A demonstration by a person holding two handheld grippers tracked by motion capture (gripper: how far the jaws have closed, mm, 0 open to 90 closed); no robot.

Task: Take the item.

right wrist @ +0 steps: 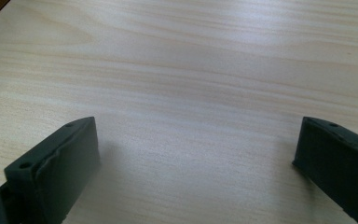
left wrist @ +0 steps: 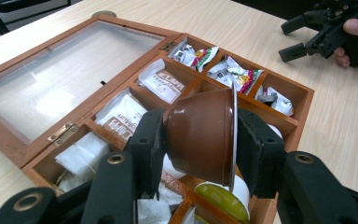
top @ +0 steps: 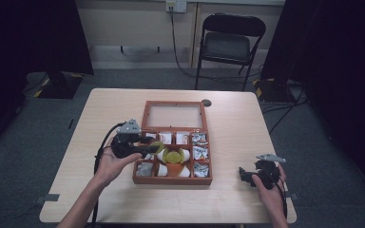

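The brown cup (left wrist: 200,137) sits squeezed between the jaws of the left gripper (left wrist: 198,140), tipped on its side above the wooden box (left wrist: 303,100). I think it should be moved slowly and held firmly, so it does not slip. The box's open lid (left wrist: 65,84) lies toward ten o'clock. The right gripper (right wrist: 193,158) rests wide apart, holding nothing, over the table (right wrist: 191,60).

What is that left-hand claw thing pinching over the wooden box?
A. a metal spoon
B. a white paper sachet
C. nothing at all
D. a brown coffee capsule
D: in the left gripper view, the left gripper has its two black jaws shut on a brown plastic coffee capsule, above the compartmented wooden box.
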